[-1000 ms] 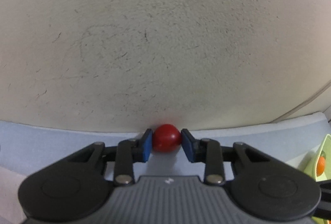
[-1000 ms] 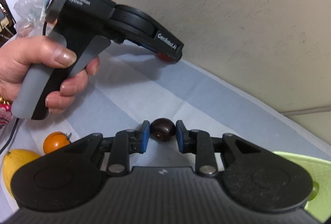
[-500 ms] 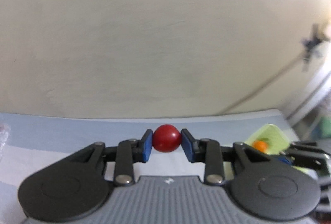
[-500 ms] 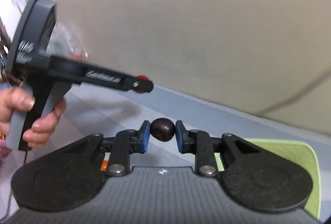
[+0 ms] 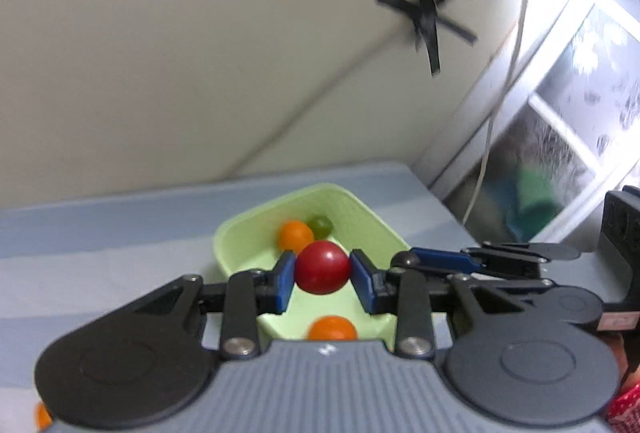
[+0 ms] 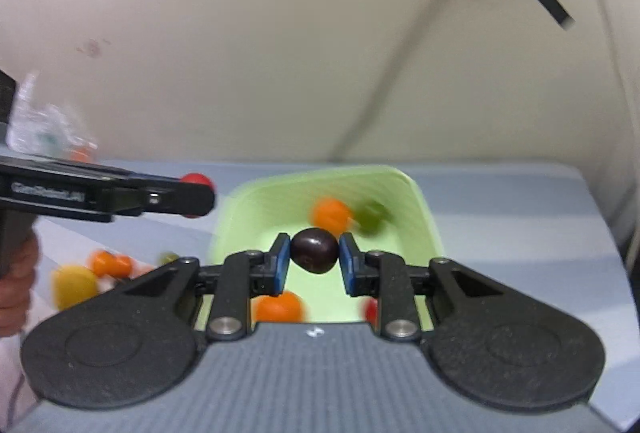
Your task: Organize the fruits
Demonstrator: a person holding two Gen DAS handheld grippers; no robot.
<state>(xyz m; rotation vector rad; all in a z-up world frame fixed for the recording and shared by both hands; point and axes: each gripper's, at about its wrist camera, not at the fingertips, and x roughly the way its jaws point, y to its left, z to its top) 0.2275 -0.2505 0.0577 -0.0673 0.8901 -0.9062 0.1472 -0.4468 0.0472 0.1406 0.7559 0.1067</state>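
1. Left tongs [image 5: 322,273]: closed on a red round fruit [image 5: 322,267], which sits between the blue pads [image 5: 285,281] and touches both. In the left wrist view the fruit hangs over the light green tray [image 5: 240,229].
2. Right tongs [image 6: 313,257]: closed on a dark purple round fruit [image 6: 314,250], pressed between the two blue pads. It also hangs over the tray's interior.
3. Light green tray: stands on the counter [image 5: 100,233], which is covered by a blue-and-grey striped cloth, close to the wall [image 5: 200,53].
4. Tray contents, left wrist view: an orange fruit [image 5: 295,235] and a green fruit [image 5: 321,226] touching each other toward the far end, and a second orange fruit [image 5: 332,328] at the near end, partly hidden by the tool body.
5. Right wrist view: a small red item [image 6: 371,309] shows at the tray's near right, too blurred to identify.
6. Counter left of the tray, right wrist view: a yellow fruit [image 6: 74,285] and orange fruits [image 6: 112,264] lie outside it, blurred.
7. A person's hand [image 6: 16,289] holds the left tool's grip at the left frame edge.
8. Crossed black tape strips [image 5: 424,17] are stuck on the wall.
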